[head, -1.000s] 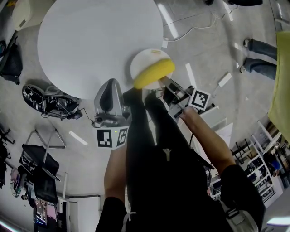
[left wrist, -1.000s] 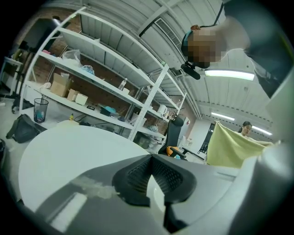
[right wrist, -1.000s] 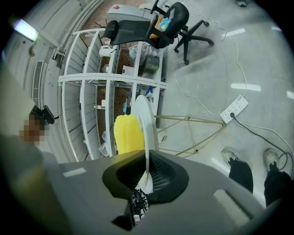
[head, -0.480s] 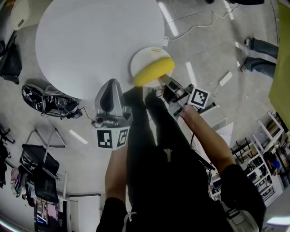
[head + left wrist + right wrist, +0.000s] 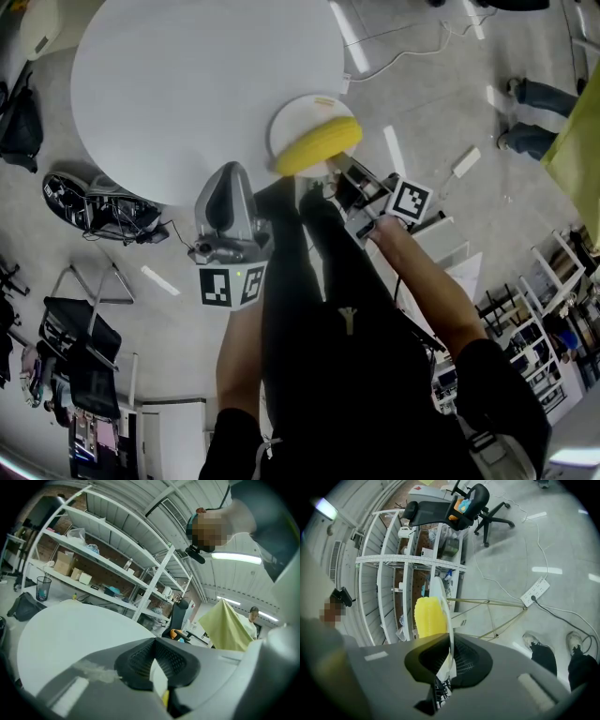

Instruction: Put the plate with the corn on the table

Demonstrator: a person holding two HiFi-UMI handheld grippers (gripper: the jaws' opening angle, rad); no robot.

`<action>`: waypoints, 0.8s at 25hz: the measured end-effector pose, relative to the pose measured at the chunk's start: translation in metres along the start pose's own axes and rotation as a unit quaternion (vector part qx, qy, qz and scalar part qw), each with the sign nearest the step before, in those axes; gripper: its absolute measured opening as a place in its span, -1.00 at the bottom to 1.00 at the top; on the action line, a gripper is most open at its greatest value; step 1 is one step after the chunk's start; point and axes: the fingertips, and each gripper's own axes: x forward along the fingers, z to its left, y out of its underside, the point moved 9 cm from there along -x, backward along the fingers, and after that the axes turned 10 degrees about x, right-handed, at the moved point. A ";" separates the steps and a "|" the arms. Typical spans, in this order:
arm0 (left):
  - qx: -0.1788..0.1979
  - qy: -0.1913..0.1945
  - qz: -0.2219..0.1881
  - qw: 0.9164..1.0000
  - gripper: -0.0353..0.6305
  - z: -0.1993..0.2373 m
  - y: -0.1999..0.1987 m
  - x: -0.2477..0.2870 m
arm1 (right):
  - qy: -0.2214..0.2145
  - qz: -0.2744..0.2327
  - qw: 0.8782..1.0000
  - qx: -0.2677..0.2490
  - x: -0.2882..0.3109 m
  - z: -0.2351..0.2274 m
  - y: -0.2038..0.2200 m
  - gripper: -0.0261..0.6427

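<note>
Right gripper [image 5: 334, 170] [image 5: 449, 654] is clamped on the rim of the white plate [image 5: 292, 120] [image 5: 449, 616]. The corn [image 5: 319, 146] [image 5: 429, 616] lies on the plate just ahead of this gripper. In the head view the plate overlaps the near rim of the round white desk [image 5: 187, 84] [image 5: 70, 630]; can't tell if it touches.

Left gripper [image 5: 229, 174] [image 5: 153, 642] has its jaws together on nothing. It sits left of the plate, apart from it, and points at the desk edge.

Below both grippers are the person's own black-trousered legs [image 5: 319, 309]. On the floor right of the right gripper are a power strip [image 5: 464, 164] [image 5: 536, 590] and another person's shoes [image 5: 514, 117]. Bags and cables [image 5: 94, 206] lie left of the left gripper. Beyond the desk are white shelving [image 5: 117, 559] and a yellow-green cloth [image 5: 227, 630].
</note>
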 end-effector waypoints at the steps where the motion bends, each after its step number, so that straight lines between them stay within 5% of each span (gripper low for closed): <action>1: 0.000 0.000 -0.001 1.000 -0.88 0.000 0.000 0.000 | 0.001 -0.001 1.000 0.000 0.000 0.000 0.001 -0.86; 20: -0.009 -0.004 -0.006 1.000 -0.88 -0.001 0.004 -0.008 | 0.008 -0.026 1.000 -0.005 0.003 0.003 0.007 -0.84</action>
